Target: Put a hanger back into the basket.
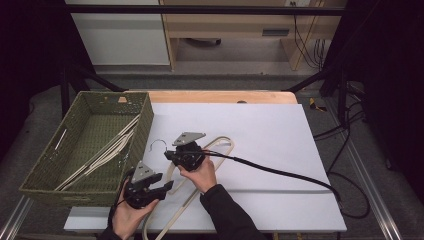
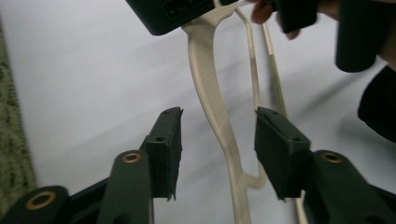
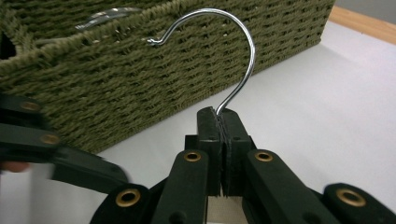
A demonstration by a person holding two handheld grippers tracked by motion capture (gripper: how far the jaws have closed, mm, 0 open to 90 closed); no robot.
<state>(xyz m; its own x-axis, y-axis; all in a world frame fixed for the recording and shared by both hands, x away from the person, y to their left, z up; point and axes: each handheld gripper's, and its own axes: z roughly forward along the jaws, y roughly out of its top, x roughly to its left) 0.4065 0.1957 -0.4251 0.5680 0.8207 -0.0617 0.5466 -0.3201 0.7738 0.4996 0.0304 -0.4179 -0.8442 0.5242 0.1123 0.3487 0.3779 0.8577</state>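
Note:
A cream plastic hanger [image 1: 226,139] with a metal hook [image 1: 159,142] lies on the white board [image 1: 265,125]. My right gripper [image 1: 170,155] is shut on the hook's shank, just above the hanger's neck. In the right gripper view the hook [image 3: 243,44] curves up out of the shut gripper [image 3: 223,115] toward the basket. My left gripper [image 1: 169,186] is open near the hanger's lower arm. In the left gripper view that arm [image 2: 212,88] runs between the open gripper [image 2: 218,114] and touches neither pad.
A green woven basket [image 1: 145,117] stands at the left with several cream hangers [image 1: 107,152] lying in it; its wall [image 3: 116,79] is close to the hook. The right gripper's black cable [image 1: 280,172] trails across the board to the right. A wooden table edge [image 1: 225,96] shows behind.

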